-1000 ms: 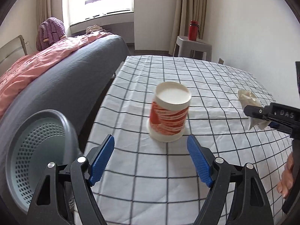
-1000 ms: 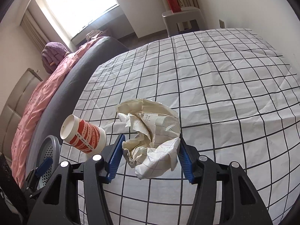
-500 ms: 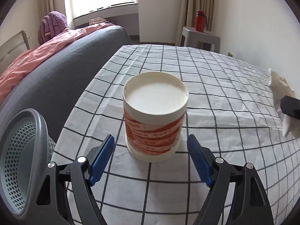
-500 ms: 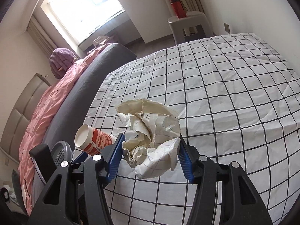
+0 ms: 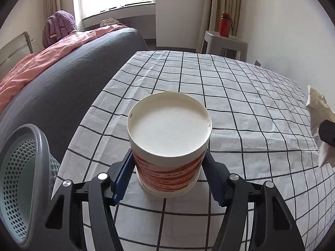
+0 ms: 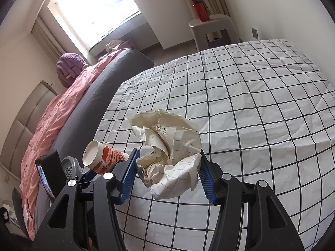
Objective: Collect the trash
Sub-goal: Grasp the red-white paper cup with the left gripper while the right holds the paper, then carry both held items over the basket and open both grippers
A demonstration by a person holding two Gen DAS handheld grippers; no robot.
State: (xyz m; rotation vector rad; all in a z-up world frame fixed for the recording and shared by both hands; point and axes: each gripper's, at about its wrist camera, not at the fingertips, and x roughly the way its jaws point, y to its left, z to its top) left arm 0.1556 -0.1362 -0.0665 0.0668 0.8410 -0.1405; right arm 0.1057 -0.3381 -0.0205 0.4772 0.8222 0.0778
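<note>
1. while the left gripper [image 5: 168, 179] sits low over the near left edge of the checked tablecloth [image 5: 240, 104], its jaws have just been closing, and both blue pads [image 5: 122, 177] now press the sides of the paper cup [image 5: 169, 146] between them.
2. the cup stands upside down, its white base facing up, its orange-printed wall pinched at roughly mid height, its rim on the cloth near that left edge.
3. the right gripper [image 6: 168, 175] is closed partway on the crumpled paper [image 6: 167, 152], a cream ball of lined sheet wedged between its two blue pads [image 6: 206, 179].
4. in the right wrist view the paper hangs in the jaws above the cloth, nearer the front edge than the far one.
5. a grey perforated bin [image 5: 23, 179] stands beside the table's left edge, just left of the left gripper.
6. a grey sofa back [image 5: 69, 79] with a pink blanket [image 5: 41, 60] runs along that same side.
</note>
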